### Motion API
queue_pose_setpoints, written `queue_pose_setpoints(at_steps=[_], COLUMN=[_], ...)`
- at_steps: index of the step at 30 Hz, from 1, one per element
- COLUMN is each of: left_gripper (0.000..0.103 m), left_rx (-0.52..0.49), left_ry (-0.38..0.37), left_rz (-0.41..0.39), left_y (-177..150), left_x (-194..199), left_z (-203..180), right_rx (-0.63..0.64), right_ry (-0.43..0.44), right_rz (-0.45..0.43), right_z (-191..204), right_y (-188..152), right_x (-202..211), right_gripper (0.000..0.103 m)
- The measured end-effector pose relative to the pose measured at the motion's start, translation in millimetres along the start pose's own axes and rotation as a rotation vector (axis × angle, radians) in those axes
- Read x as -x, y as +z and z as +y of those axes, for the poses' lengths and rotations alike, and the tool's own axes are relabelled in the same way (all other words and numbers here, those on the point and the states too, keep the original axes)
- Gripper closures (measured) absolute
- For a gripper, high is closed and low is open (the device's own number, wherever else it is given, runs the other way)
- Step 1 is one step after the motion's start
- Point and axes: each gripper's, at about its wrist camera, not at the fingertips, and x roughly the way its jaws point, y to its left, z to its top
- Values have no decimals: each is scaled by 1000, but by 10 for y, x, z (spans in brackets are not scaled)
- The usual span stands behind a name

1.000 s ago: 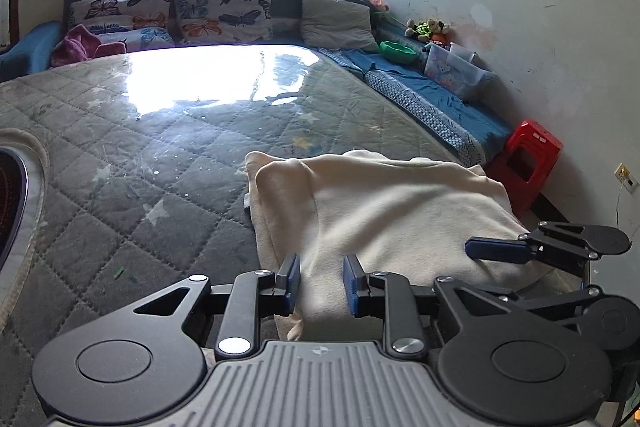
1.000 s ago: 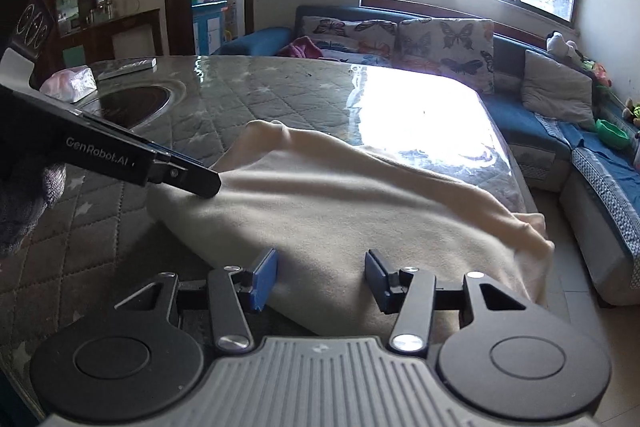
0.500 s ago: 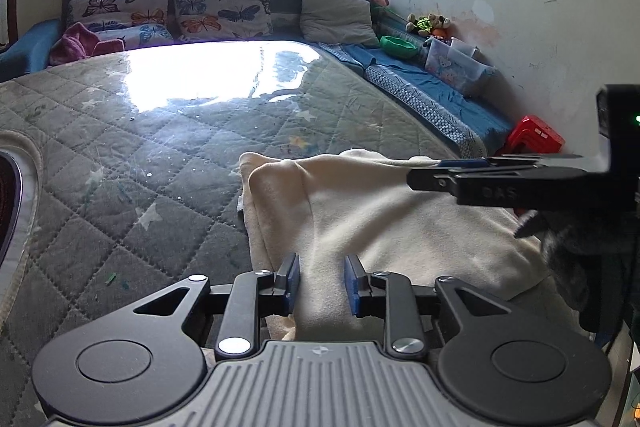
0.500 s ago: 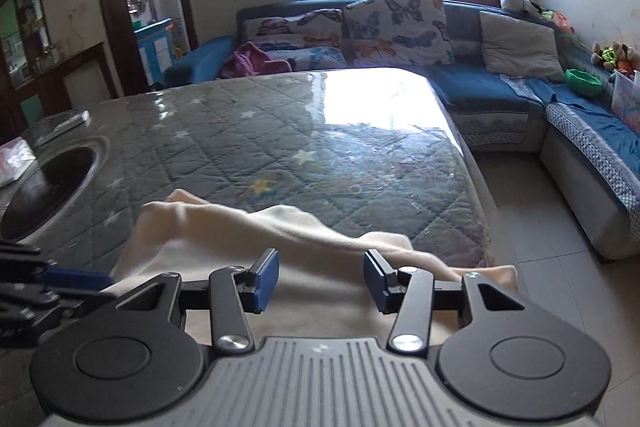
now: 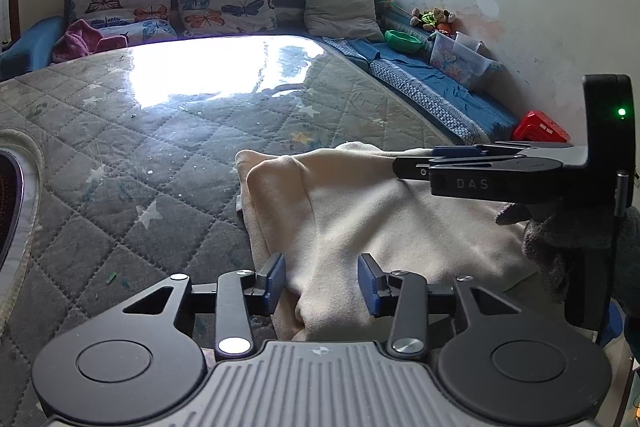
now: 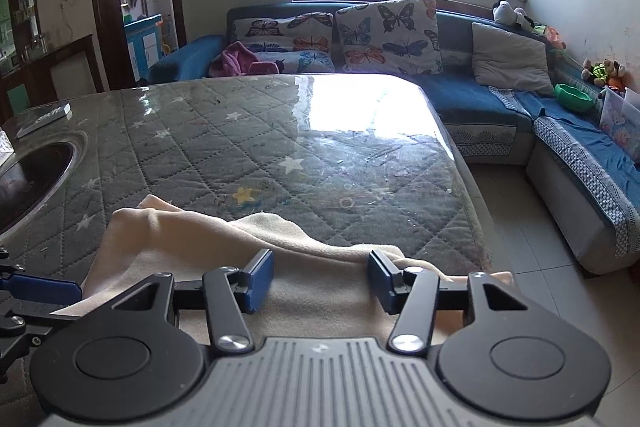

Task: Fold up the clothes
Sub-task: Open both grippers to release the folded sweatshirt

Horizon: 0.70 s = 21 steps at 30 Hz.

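Note:
A cream garment (image 5: 380, 219) lies in a loose fold on the near right part of the quilted grey table (image 5: 160, 131). It also shows in the right wrist view (image 6: 224, 247). My left gripper (image 5: 322, 281) is open, with its jaws on either side of a raised ridge of the cloth at the near edge. My right gripper (image 6: 320, 277) is open just above the cloth near the table's right edge. In the left wrist view the right gripper (image 5: 416, 163) reaches in from the right over the garment's far part. The left gripper's blue fingertip (image 6: 40, 287) shows at the left in the right wrist view.
A round dark inset (image 6: 28, 179) sits in the table at the left. A flat grey object (image 6: 44, 117) lies at the far left corner. A blue corner sofa (image 6: 500, 107) with butterfly cushions runs behind and to the right. A red stool (image 5: 540, 127) stands by the wall.
My left gripper has opened from nearly shut. My right gripper swung from the garment's near side to its right end, then stayed open there.

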Motion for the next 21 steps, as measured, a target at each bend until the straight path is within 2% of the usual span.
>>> queue_pose_setpoints(at_steps=[2,4,12,17,19,21], left_gripper=[56,53,46,40,40,40], left_rx=[1,3,8,3,-3,-5], left_ry=[1,3,11,20,34,48], left_rz=[-2,-4,-16,-24,-25,-22], left_y=[-8,-1,-3,-24,-38,-55], left_x=[19,27,67,75,62,46], left_z=[-2,5,-15,-37,-37,-42], right_rx=[2,7,17,25,23,20], right_ry=[0,-3,-9,-42,-52,-60], right_rz=[-4,-9,-28,-32,-32,-30], right_z=[2,11,47,86,98,109], right_y=[-29,-81,-370,-565,-627,-685], right_x=[69,150,484,607,626,627], right_gripper=[45,29,19,9,1,0])
